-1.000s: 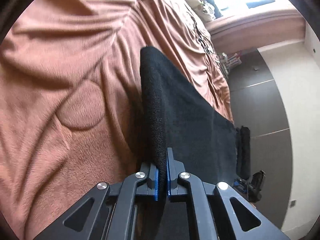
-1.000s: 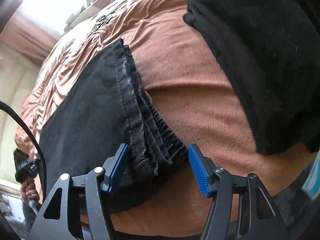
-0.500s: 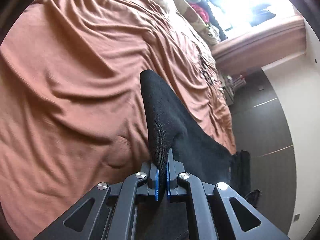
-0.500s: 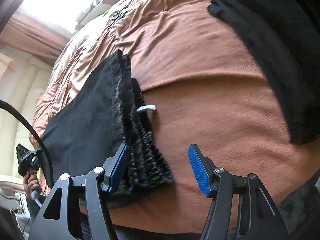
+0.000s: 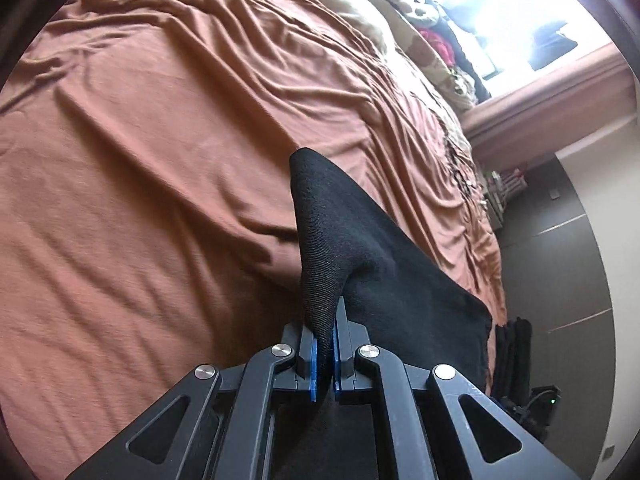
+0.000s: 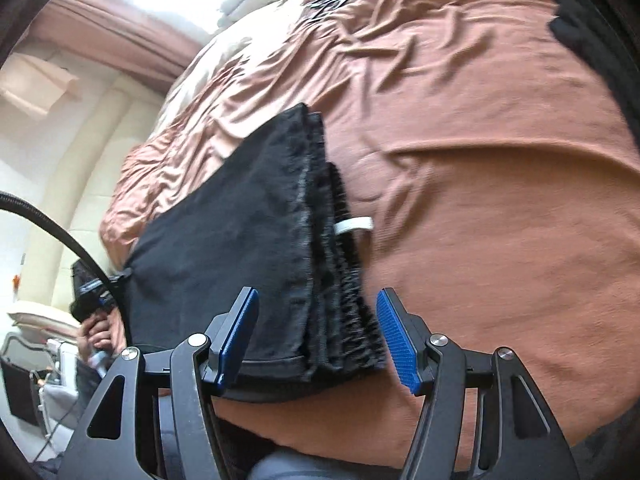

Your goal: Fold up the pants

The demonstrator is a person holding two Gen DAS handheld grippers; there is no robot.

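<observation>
Left wrist view: my left gripper [image 5: 325, 354] has its fingers pinched tight on a fold of the black pants [image 5: 360, 264], lifted above the brown bed [image 5: 160, 160]. My right gripper [image 6: 316, 336] stands half open, its fingers straddling the folded waistband edge without pressing it.

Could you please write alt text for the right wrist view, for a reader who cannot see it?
The right claw, its blue pads apart, hovers over the elastic waistband end of folded black pants lying on a rumpled brown bedsheet. A white tag sticks out of the waistband, and a hand holding the other gripper's handle shows at the left edge.
</observation>
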